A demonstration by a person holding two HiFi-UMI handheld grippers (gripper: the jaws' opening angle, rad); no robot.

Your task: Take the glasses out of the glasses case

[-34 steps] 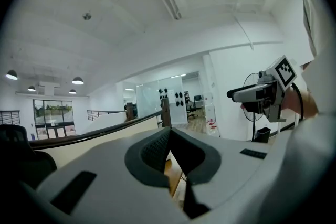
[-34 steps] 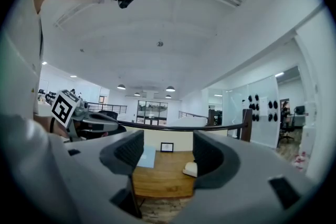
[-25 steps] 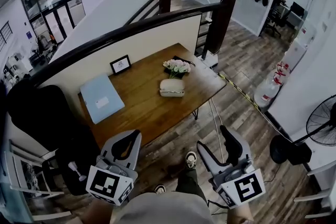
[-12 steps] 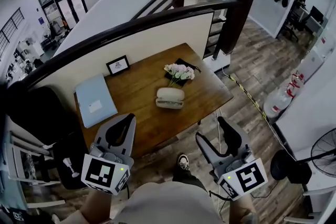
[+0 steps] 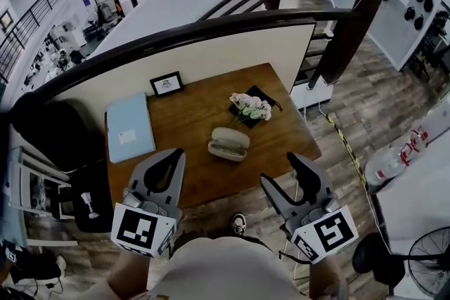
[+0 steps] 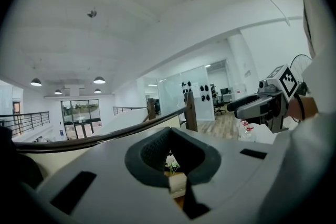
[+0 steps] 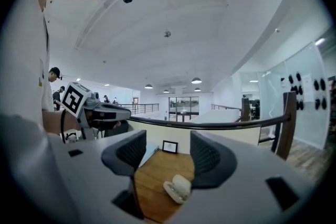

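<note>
**Closed glasses case waits on the table as both grippers hold short of it**

A pale, rounded glasses case [image 5: 228,143] lies shut on a wooden table [image 5: 190,124], right of the table's middle. It sits just to the near side of a small bunch of pale flowers [image 5: 252,107]. No glasses are visible outside it.

A light blue folder [image 5: 129,127] lies flat at the table's left end. A small black picture frame [image 5: 167,83] stands at the far edge, against a low wall topped by a dark handrail [image 5: 211,28].

The person stands at the near side of the table with a gripper in each hand, both well apart from the case. The left gripper [image 5: 174,154] is clenched, its jaw tips together on nothing. The right gripper [image 5: 281,171] has its jaws apart and closing, with nothing between them.

In the right gripper view, the case [image 7: 177,188] shows through the gap between the dark pads, far beyond them on the tabletop. One shoe [image 5: 238,223] shows on the plank floor beneath the grippers.
</note>
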